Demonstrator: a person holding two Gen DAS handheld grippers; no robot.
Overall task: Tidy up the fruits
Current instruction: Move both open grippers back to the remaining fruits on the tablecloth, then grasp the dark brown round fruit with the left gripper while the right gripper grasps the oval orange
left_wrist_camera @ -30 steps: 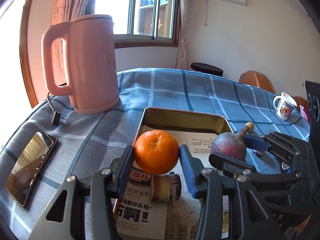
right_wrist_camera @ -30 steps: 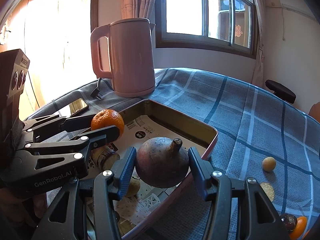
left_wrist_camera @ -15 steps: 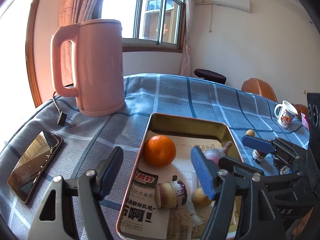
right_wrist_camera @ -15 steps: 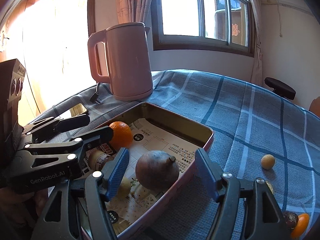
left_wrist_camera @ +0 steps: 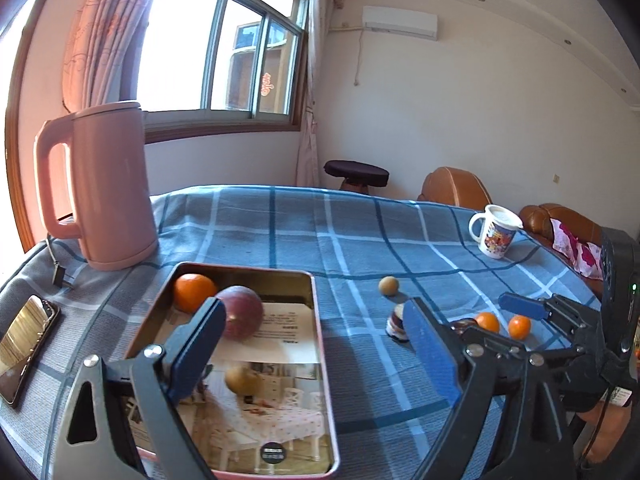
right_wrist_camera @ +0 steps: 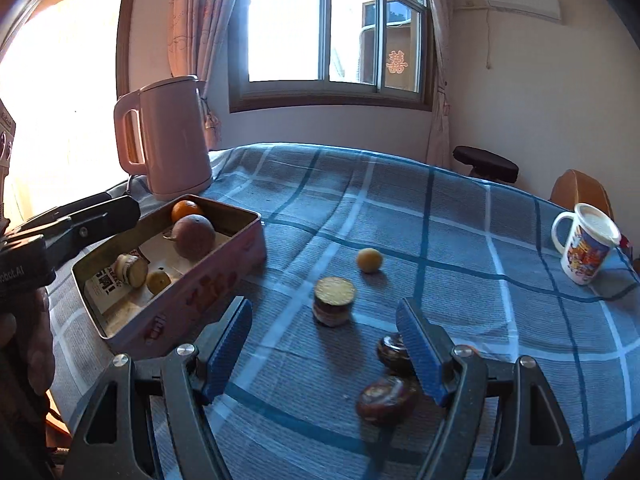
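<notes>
A metal tin tray (left_wrist_camera: 316, 344) (right_wrist_camera: 224, 264) lined with printed paper holds an orange (left_wrist_camera: 193, 292) (right_wrist_camera: 185, 210), a purple round fruit (left_wrist_camera: 242, 316) (right_wrist_camera: 194, 236), a small yellow fruit (left_wrist_camera: 242, 378) (right_wrist_camera: 158, 280) and a cut piece (right_wrist_camera: 132, 270). My left gripper (left_wrist_camera: 316, 348) is open and empty above the tray's right side. My right gripper (right_wrist_camera: 326, 354) is open and empty over the cloth. A yellow ball fruit (right_wrist_camera: 369, 260) (left_wrist_camera: 388, 285), a small jar (right_wrist_camera: 334, 300) (left_wrist_camera: 394, 322), two dark brown fruits (right_wrist_camera: 384, 394) and two small oranges (left_wrist_camera: 519, 326) lie loose on the cloth.
A pink kettle (left_wrist_camera: 100, 192) (right_wrist_camera: 164, 144) stands behind the tray, its plug (left_wrist_camera: 60, 276) beside it. A phone (left_wrist_camera: 22, 340) lies at the left edge. A printed mug (left_wrist_camera: 496, 232) (right_wrist_camera: 586, 244) stands at the right. Chairs and a stool (left_wrist_camera: 356, 170) stand beyond the checked tablecloth.
Both grippers opened and let go: the orange and the purple fruit now lie in the tray. Both grippers pulled back and swung right, away from the tray.
</notes>
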